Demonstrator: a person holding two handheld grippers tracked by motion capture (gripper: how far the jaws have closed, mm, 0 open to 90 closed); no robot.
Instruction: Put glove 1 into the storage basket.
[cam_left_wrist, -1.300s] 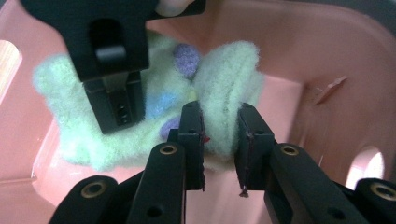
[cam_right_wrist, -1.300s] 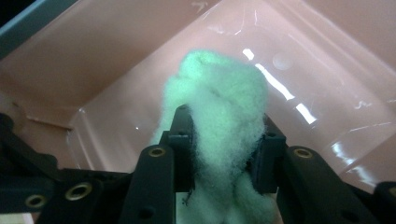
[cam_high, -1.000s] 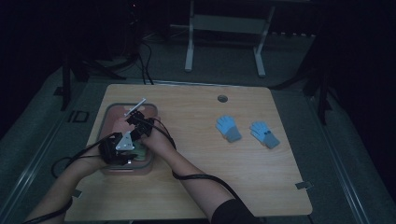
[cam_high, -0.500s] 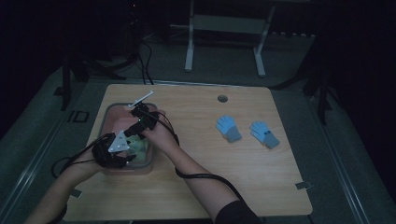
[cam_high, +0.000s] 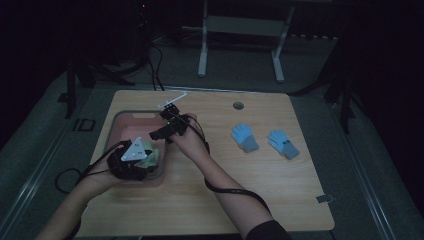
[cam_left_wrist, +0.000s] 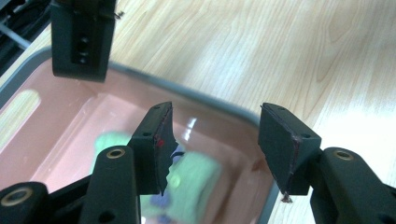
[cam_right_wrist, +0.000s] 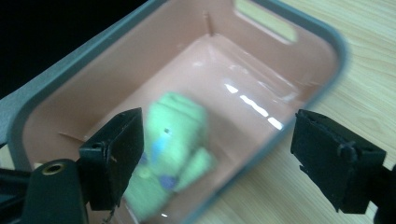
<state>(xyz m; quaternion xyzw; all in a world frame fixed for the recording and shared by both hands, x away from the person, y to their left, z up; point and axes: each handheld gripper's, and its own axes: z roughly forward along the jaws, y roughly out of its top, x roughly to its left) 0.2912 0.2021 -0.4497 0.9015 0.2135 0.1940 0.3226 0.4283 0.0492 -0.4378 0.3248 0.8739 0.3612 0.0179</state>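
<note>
Soft, light green gloves (cam_right_wrist: 170, 154) lying loose in pink tub (cam_right_wrist: 280, 35), best pinched mid-fabric, under both grippers' (cam_left_wrist: 215, 154) (cam_right_wrist: 212, 158) parted, empty jaws.

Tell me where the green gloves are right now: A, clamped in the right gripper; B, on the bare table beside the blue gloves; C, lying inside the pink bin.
C: the green gloves lie on the floor of the pink bin, and the open right gripper above holds nothing.
</note>
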